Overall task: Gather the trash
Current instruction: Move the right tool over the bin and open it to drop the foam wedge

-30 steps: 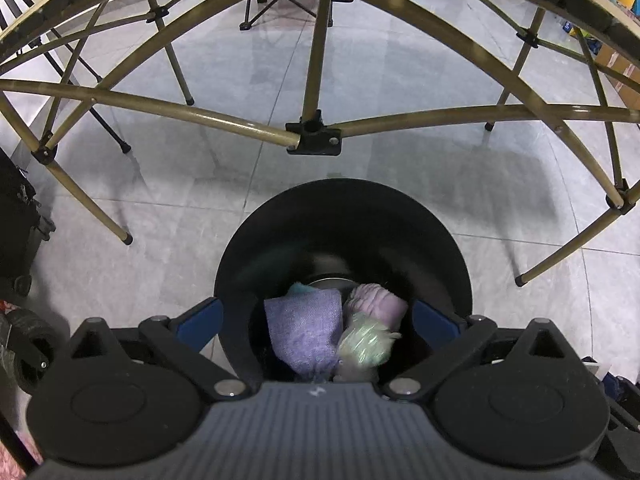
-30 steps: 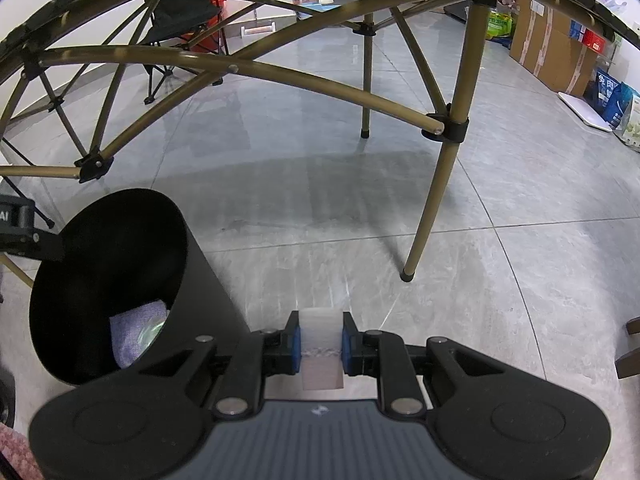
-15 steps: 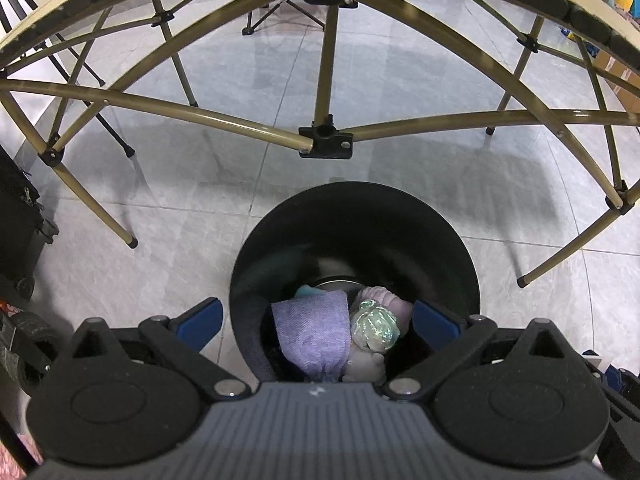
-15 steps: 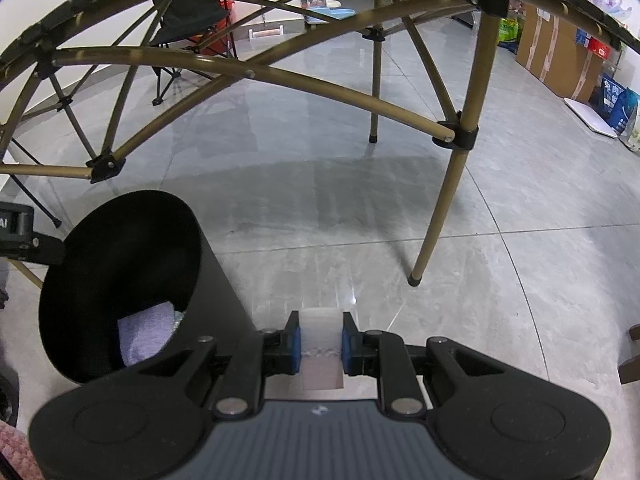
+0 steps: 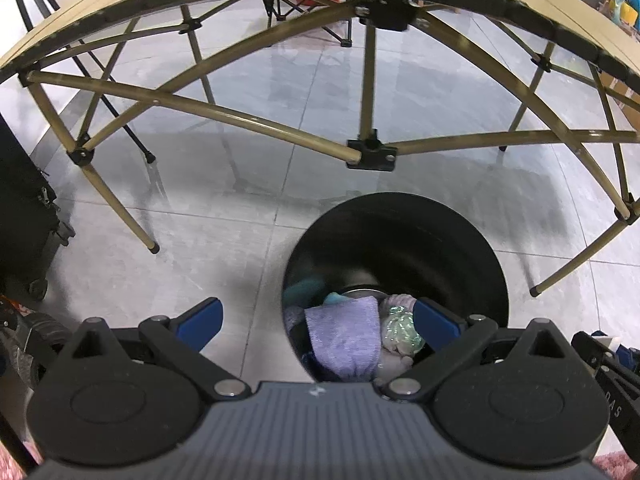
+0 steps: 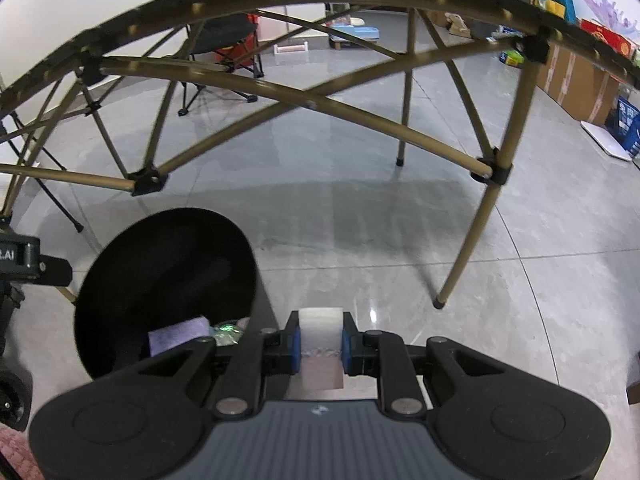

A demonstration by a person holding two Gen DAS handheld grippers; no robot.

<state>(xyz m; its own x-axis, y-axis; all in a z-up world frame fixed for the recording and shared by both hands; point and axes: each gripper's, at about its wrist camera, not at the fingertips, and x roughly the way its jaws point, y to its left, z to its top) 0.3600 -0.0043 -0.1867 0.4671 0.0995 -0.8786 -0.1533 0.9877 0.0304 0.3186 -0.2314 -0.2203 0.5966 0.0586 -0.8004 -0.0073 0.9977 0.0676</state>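
A black round bin (image 5: 400,240) stands on the grey tile floor under a folding table. Inside lie a lilac cloth (image 5: 344,336), a crumpled shiny green wrapper (image 5: 400,330) and pinkish trash. My left gripper (image 5: 316,320) hovers over the bin's near rim, open, with nothing between its blue pads. In the right wrist view the bin (image 6: 160,264) is at lower left, with the lilac cloth (image 6: 178,338) showing inside. My right gripper (image 6: 320,344) is shut on a white translucent block (image 6: 321,328), held just right of the bin.
Gold table legs and cross struts (image 5: 362,100) span the space above and behind the bin, with one leg (image 6: 476,232) to the right. A black wheeled case (image 5: 24,216) stands at left. A folding chair (image 6: 224,40) and cardboard boxes (image 6: 576,80) sit farther off.
Both grippers have risen and pulled back a little, so the table's edge shows at the top. The bin now sits right of centre in the left view. The green wrapper has settled deeper beside the cloth.
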